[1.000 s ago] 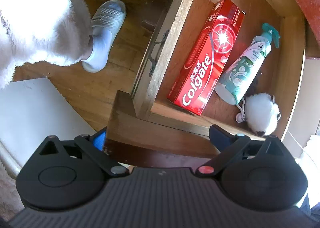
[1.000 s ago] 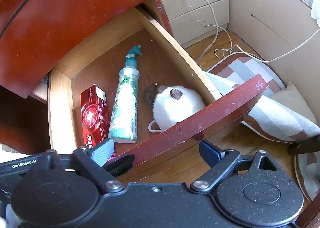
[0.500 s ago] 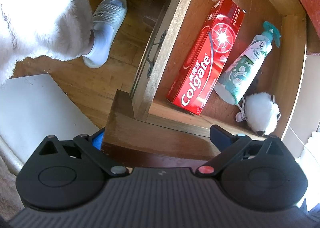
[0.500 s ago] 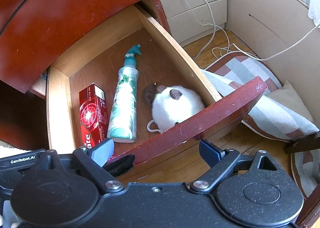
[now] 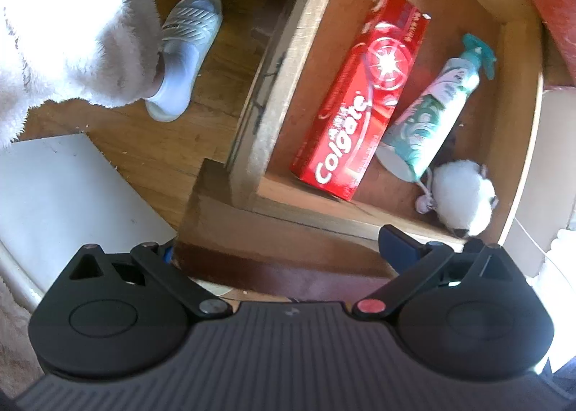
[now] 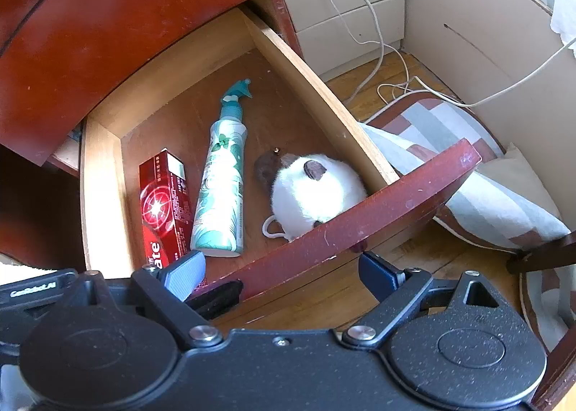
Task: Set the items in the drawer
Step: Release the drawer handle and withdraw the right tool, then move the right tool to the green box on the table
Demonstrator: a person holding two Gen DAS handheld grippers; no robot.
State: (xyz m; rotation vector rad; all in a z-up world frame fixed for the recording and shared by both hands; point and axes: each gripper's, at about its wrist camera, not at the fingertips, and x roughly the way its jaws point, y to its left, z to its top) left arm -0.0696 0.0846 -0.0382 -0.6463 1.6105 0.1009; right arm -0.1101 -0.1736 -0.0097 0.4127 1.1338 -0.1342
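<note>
The drawer's front rail [image 6: 360, 216] is hiding the plush toy's [image 6: 309, 191] lower part and the toothpaste box's [image 6: 162, 202] near end.

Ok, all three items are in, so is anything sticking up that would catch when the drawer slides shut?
Nothing visible does. The toothpaste box, spray bottle and plush toy all lie below the drawer walls. Both grippers, left and right, are open and empty at the drawer front.

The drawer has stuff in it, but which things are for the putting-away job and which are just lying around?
For the job:
- open wooden drawer with dark red front
- red Colgate toothpaste box
- teal-and-white pump bottle
- fluffy white plush toy with brown ears

Just lying around:
- striped cushion
- white cables
- pale grey slipper
</note>
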